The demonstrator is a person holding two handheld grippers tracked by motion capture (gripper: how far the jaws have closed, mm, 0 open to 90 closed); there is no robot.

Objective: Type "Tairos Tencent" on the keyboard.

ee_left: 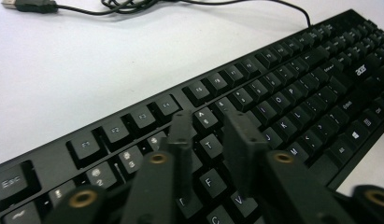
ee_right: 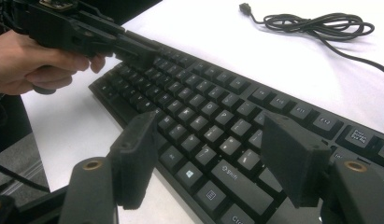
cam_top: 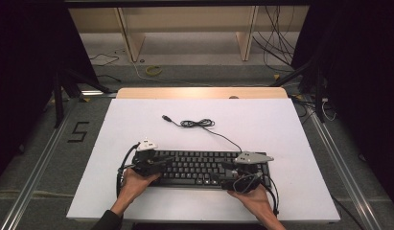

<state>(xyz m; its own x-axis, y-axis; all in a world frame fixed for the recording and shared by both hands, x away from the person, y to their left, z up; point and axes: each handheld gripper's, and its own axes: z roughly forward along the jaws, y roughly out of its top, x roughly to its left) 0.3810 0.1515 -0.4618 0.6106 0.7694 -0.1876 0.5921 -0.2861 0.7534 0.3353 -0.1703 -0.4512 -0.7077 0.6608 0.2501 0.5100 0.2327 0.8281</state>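
Note:
A black keyboard (cam_top: pixel 199 167) (ee_left: pixel 273 102) (ee_right: pixel 203 107) lies flat near the front of the white table (cam_top: pixel 261 120). Its thin black cable (cam_top: pixel 197 123) (ee_right: pixel 320 23) runs back to a loose coil and ends in a USB plug (cam_top: pixel 166 117) (ee_left: pixel 21 4). My left gripper (cam_top: pixel 169 161) (ee_left: pixel 209 119) hovers over the keyboard's left letter keys, its jaws a narrow gap apart and holding nothing. My right gripper (cam_top: pixel 229 168) (ee_right: pixel 210 119) is wide open above the right Shift and Ctrl keys at the keyboard's front edge. The left gripper (ee_right: pixel 138 49) and its hand also appear in the right gripper view.
Bare white tabletop lies behind and beside the keyboard. Beyond the table's wooden far edge (cam_top: pixel 202 92) stand shelf legs (cam_top: pixel 134 45), loose floor cables (cam_top: pixel 281 48) and a yellow ring (cam_top: pixel 154 70). Metal rails (cam_top: pixel 338 163) run along both sides.

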